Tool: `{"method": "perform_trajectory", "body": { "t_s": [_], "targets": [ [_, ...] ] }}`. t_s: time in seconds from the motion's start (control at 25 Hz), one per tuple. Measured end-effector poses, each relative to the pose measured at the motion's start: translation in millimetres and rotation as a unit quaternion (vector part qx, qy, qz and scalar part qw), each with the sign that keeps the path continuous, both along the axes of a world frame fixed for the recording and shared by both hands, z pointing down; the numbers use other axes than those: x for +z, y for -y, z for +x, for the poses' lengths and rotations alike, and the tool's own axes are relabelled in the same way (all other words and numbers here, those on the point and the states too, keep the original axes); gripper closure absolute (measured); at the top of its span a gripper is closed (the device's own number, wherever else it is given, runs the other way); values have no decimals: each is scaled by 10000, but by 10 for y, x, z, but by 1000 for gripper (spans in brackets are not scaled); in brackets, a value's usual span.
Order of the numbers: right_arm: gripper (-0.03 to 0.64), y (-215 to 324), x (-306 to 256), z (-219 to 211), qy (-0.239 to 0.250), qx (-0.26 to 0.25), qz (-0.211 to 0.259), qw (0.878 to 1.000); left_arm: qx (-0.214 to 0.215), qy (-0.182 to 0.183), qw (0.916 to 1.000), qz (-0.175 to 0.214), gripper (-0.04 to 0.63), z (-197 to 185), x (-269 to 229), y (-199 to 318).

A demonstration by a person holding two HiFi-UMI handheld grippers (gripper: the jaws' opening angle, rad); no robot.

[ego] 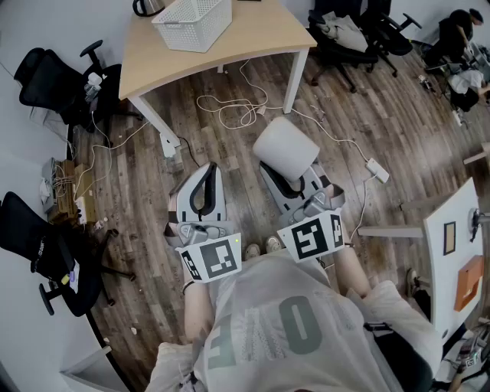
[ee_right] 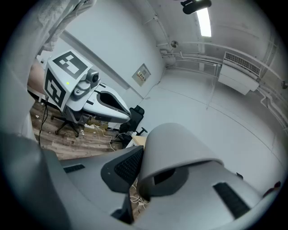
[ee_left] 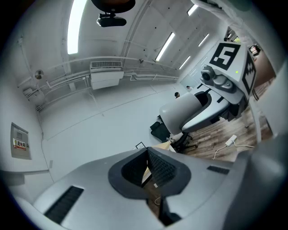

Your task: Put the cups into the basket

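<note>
Head view: carry step. Cup (ego: pixel 285 148) clamped in right gripper (ego: pixel 289 178) over wood floor (ego: pixel 398 130), well apart from basket (ego: pixel 193 21) on table (ego: pixel 260 37). Left gripper (ego: pixel 208 170) closed, empty. Next move likely: approach table, lift cup over basket rim, release. Large letters on shirt (ego: pixel 283 321), look like "OE", unsure.

Left gripper view: jaws pressed together, nothing between. Wall sign (ee_left: pixel 20 144) too small to read.

Right gripper view: jaws spread on cup wall, gripping it. No brand visible on cup.
</note>
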State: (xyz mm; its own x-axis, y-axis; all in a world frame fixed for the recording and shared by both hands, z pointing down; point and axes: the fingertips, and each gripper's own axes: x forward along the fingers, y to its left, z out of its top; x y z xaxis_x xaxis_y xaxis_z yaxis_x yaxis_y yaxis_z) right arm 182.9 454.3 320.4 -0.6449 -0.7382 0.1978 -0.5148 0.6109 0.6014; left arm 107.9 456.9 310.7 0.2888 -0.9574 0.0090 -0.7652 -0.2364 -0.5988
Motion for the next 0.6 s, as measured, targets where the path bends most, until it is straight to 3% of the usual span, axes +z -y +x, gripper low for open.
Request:
{"method": "perform_trajectory", "body": {
  "t_s": [0.6],
  "targets": [
    [584, 40, 57, 554, 136, -245, 32, 9996, -196, -120, 9997, 124, 586, 522, 2, 100]
  ]
}}
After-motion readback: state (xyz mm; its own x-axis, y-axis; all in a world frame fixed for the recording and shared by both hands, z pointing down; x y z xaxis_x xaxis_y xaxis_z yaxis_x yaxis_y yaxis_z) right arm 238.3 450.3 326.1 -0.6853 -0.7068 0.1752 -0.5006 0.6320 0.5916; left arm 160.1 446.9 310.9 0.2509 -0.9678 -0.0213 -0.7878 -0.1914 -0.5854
